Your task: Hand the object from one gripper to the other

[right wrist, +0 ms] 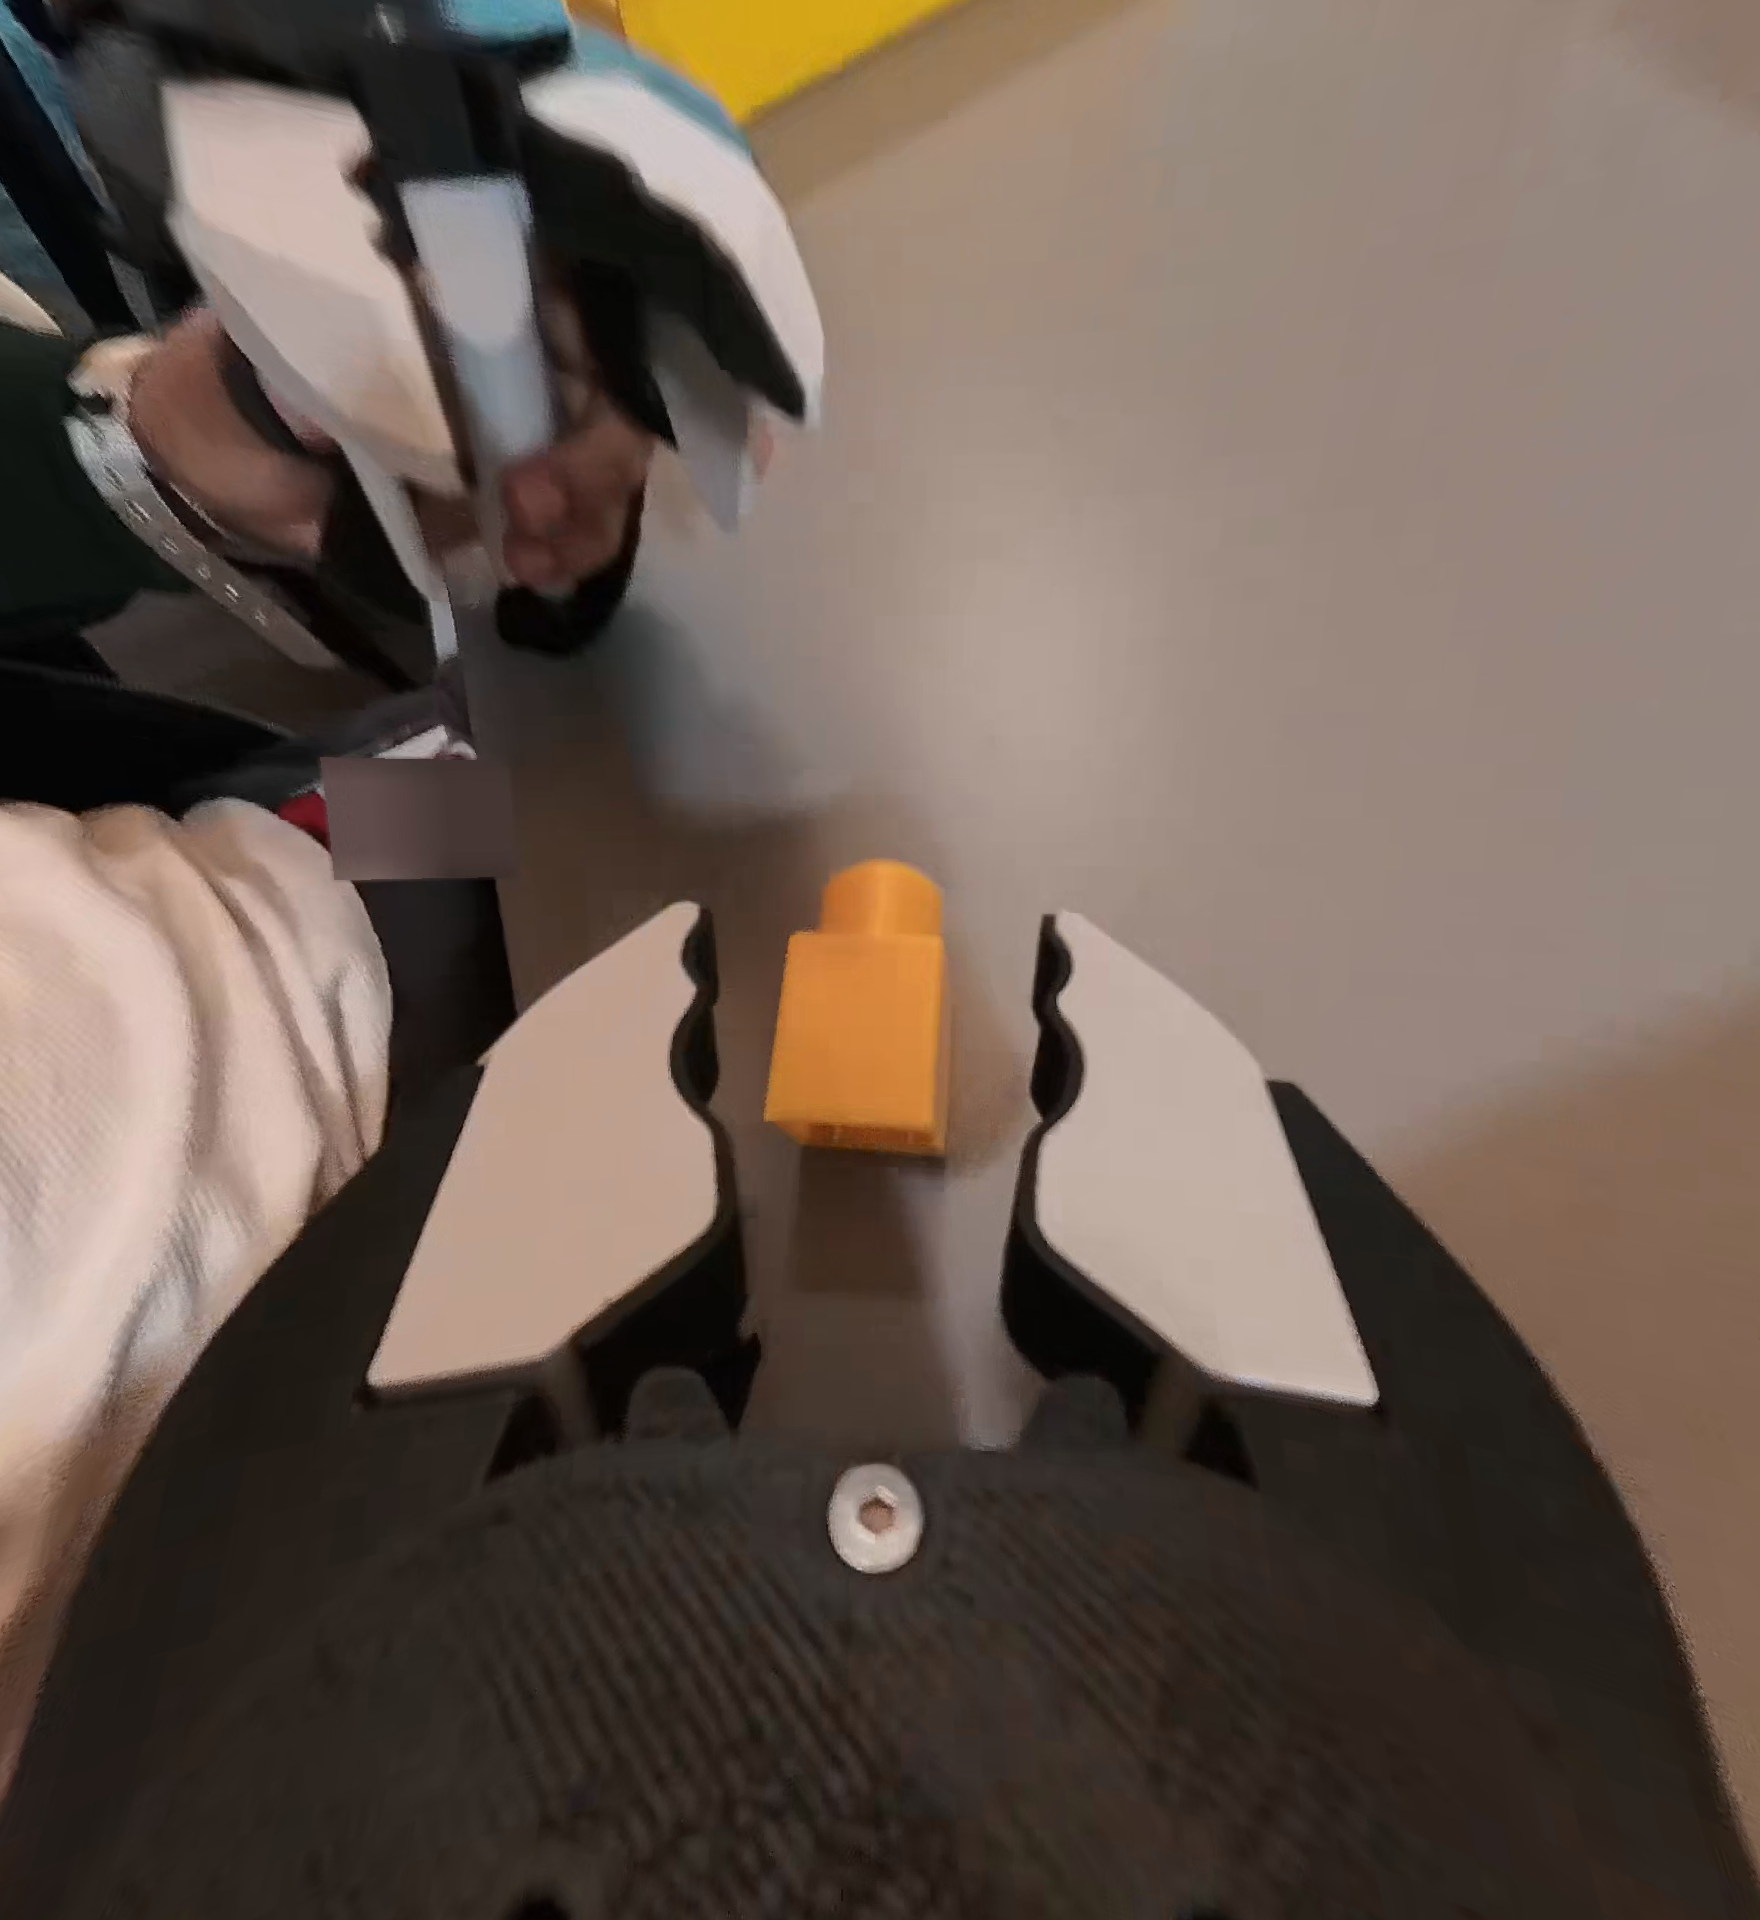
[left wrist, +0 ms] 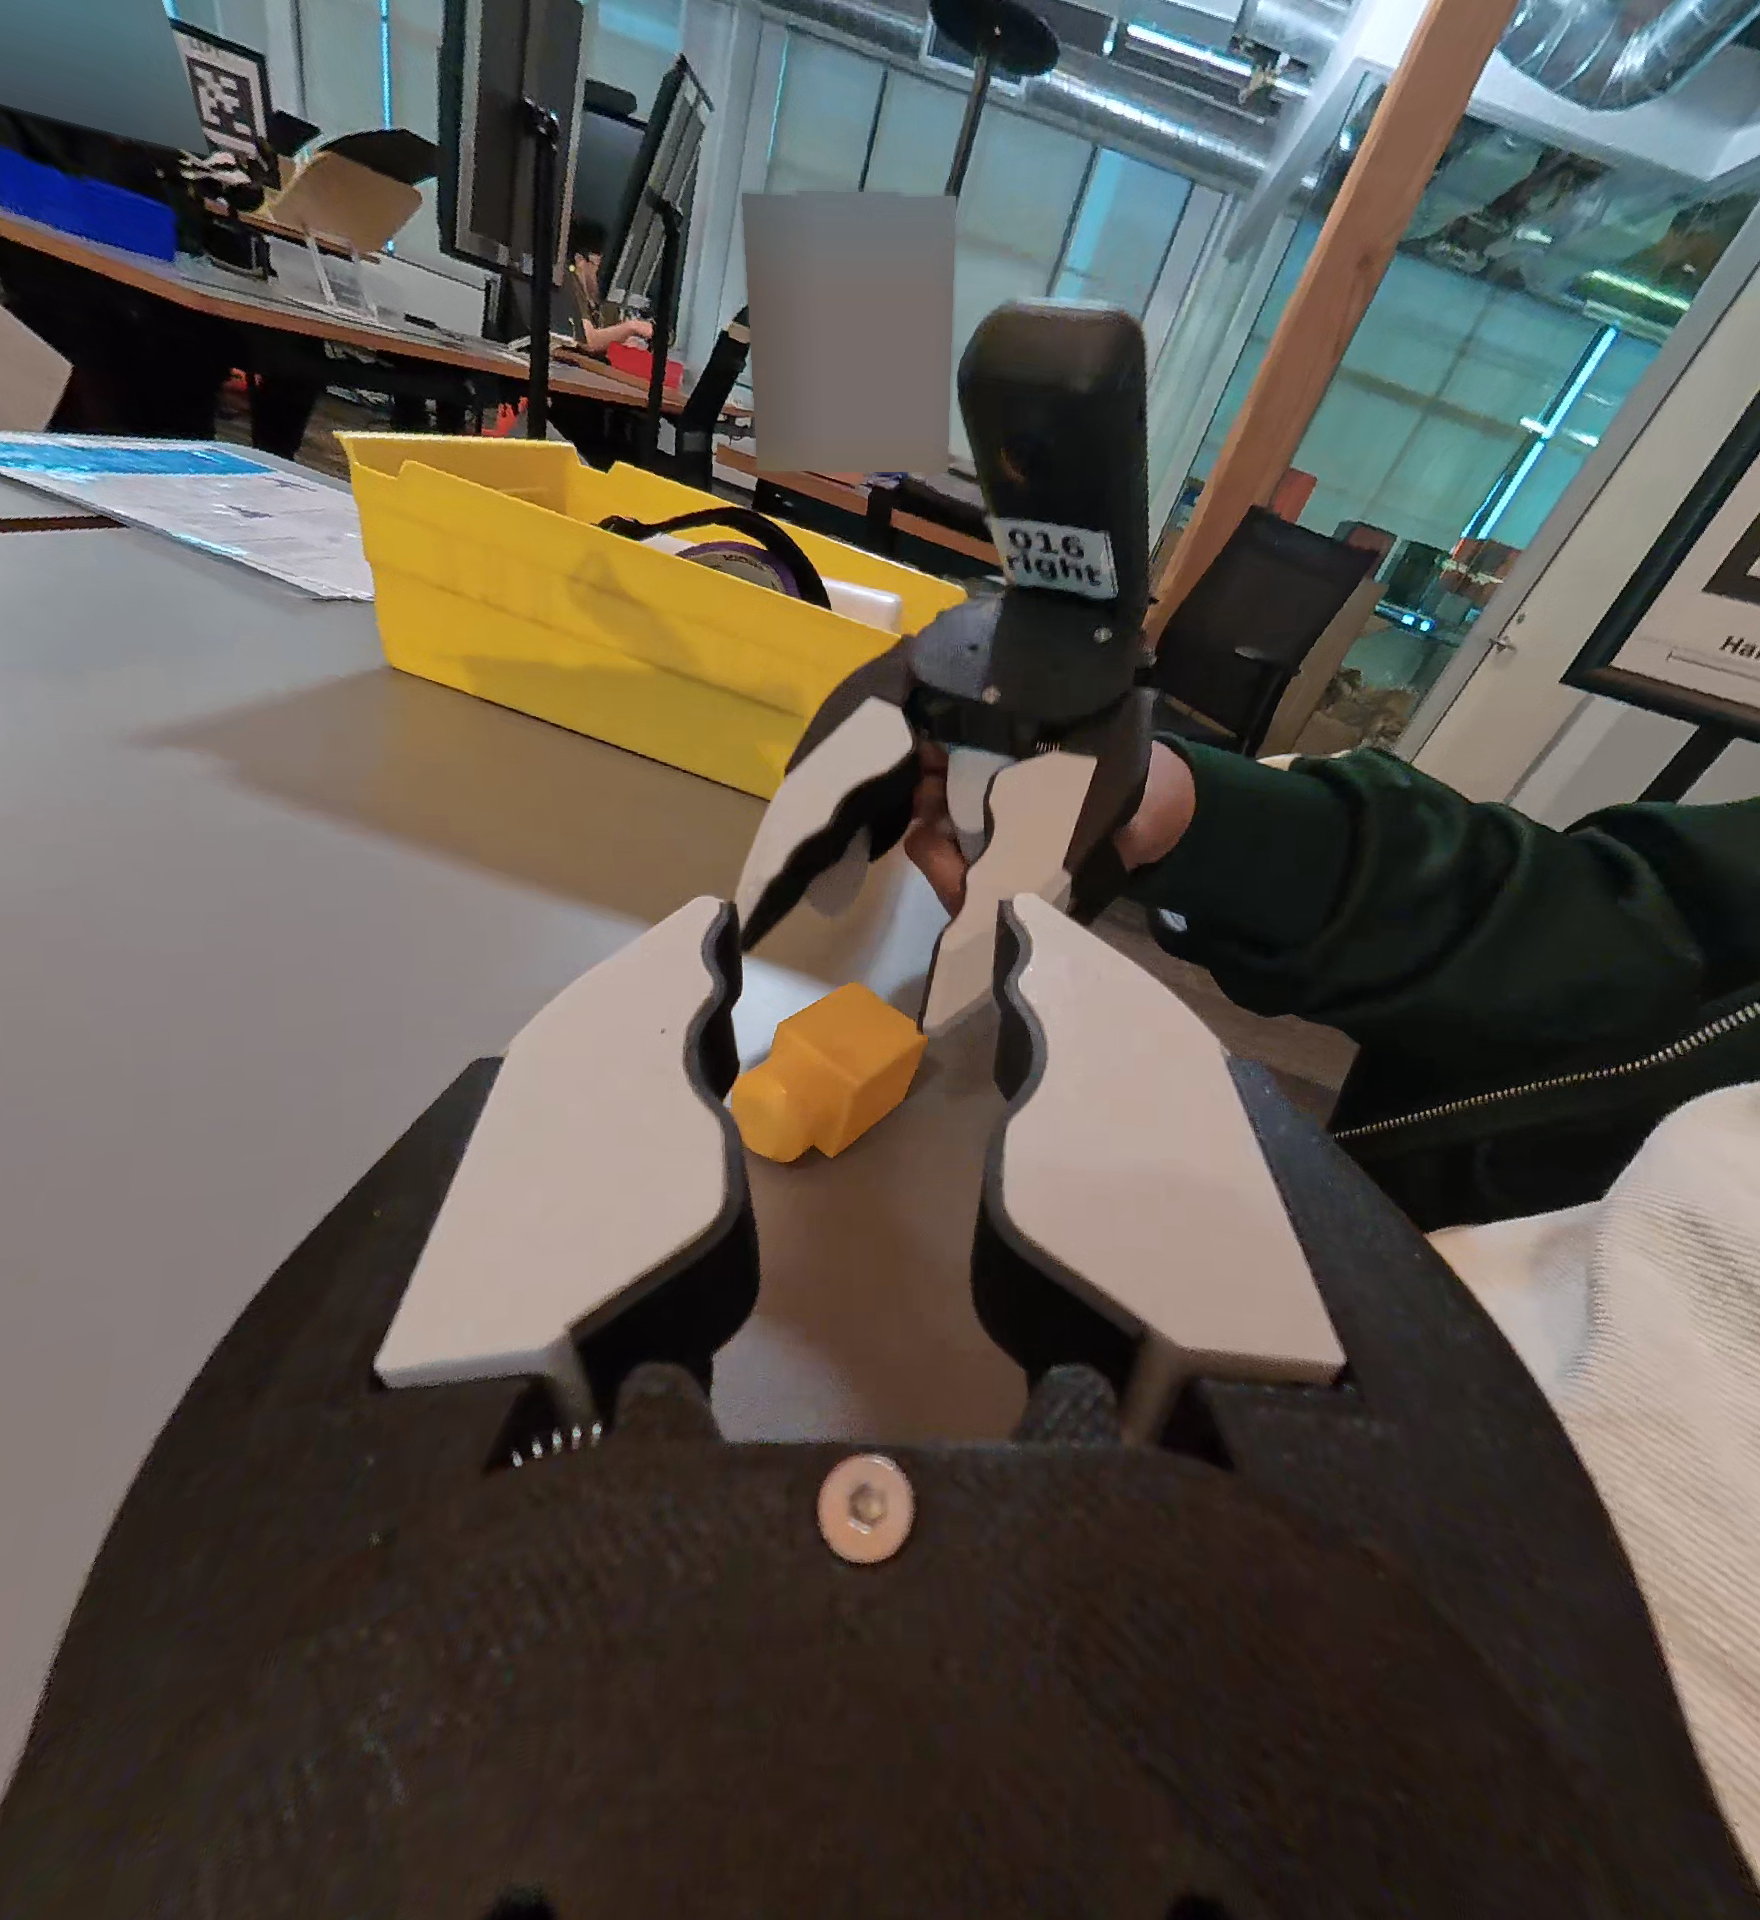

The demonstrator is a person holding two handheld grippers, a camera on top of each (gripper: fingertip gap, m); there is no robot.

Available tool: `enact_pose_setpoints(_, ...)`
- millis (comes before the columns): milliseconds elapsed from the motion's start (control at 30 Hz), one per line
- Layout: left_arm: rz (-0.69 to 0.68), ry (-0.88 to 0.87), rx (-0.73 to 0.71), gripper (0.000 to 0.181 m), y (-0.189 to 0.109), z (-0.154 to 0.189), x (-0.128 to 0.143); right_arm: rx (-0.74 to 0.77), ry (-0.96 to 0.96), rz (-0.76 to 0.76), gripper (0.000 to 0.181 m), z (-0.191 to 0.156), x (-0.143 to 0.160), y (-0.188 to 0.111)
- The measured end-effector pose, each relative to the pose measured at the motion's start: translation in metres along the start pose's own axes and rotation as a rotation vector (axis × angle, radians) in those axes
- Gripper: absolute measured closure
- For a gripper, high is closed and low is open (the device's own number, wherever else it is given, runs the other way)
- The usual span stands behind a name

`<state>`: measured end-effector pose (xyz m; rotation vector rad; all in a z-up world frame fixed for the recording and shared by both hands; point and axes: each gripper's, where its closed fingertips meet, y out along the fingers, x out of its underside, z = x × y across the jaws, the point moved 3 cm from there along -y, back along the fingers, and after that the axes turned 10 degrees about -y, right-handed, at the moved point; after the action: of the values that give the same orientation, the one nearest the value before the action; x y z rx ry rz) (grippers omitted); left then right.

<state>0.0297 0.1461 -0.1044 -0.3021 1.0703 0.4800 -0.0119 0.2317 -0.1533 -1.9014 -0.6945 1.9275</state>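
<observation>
A small orange block with a round stud (left wrist: 834,1070) lies on its side on the grey table (left wrist: 232,935). My left gripper (left wrist: 865,920) is open and low, with the block just beyond and between its fingertips, untouched. My right gripper (left wrist: 845,966) points down over the block from behind, jaws open on either side of it. In the right wrist view the block (right wrist: 865,1029) lies between the open fingers of the right gripper (right wrist: 876,925), with gaps on both sides. The left gripper (right wrist: 595,561) shows blurred at the upper left there.
A yellow bin (left wrist: 564,623) holding a cable and tape stands behind the block; its corner also shows in the right wrist view (right wrist: 751,52). Papers (left wrist: 180,488) lie at the far left. A dark green sleeve (left wrist: 1427,914) and cream cloth (left wrist: 1686,1351) fill the right.
</observation>
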Motion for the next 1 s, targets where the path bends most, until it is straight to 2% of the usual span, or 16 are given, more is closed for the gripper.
enact_pose_setpoints(67,0.015,-0.015,0.0,0.136,-0.002,-0.002,-0.002,0.012,-0.005,-0.069,0.11,0.001,0.011,0.004)
enact_pose_setpoints(167,0.037,-0.034,-0.004,0.137,-0.004,-0.004,-0.005,0.001,-0.007,-0.135,0.103,-0.003,0.021,0.007)
enact_pose_setpoints(233,0.048,-0.044,-0.006,0.136,-0.006,-0.006,-0.006,0.001,-0.023,-0.167,0.114,-0.004,0.026,0.009)
enact_pose_setpoints(300,0.05,-0.053,-0.009,0.137,-0.006,-0.008,-0.007,-0.006,-0.051,-0.216,0.142,-0.005,0.031,0.011)
enact_pose_setpoints(367,0.048,-0.053,-0.012,0.137,-0.008,-0.011,-0.007,0.023,-0.076,-0.219,0.144,-0.002,0.027,0.012)
enact_pose_setpoints(433,0.052,-0.055,-0.012,0.136,-0.01,-0.012,-0.008,0.038,-0.101,-0.12,0.144,-0.003,0.01,0.01)
enact_pose_setpoints(533,0.075,-0.072,0.013,0.132,-0.012,-0.012,-0.01,-0.03,-0.097,0.141,0.144,-0.015,-0.023,0.0)
enact_pose_setpoints(600,0.074,-0.077,0.052,0.125,-0.011,-0.009,-0.011,-0.064,-0.08,0.21,0.144,-0.017,-0.03,-0.007)
enact_pose_setpoints(833,-0.148,0.041,0.115,0.119,0.004,0.005,0.014,-0.239,-0.049,0.17,0.145,-0.031,-0.02,0.0)
enact_pose_setpoints(1000,-0.193,0.037,0.124,0.124,0.006,0.009,0.019,-0.234,-0.127,0.169,0.145,-0.04,-0.027,0.002)
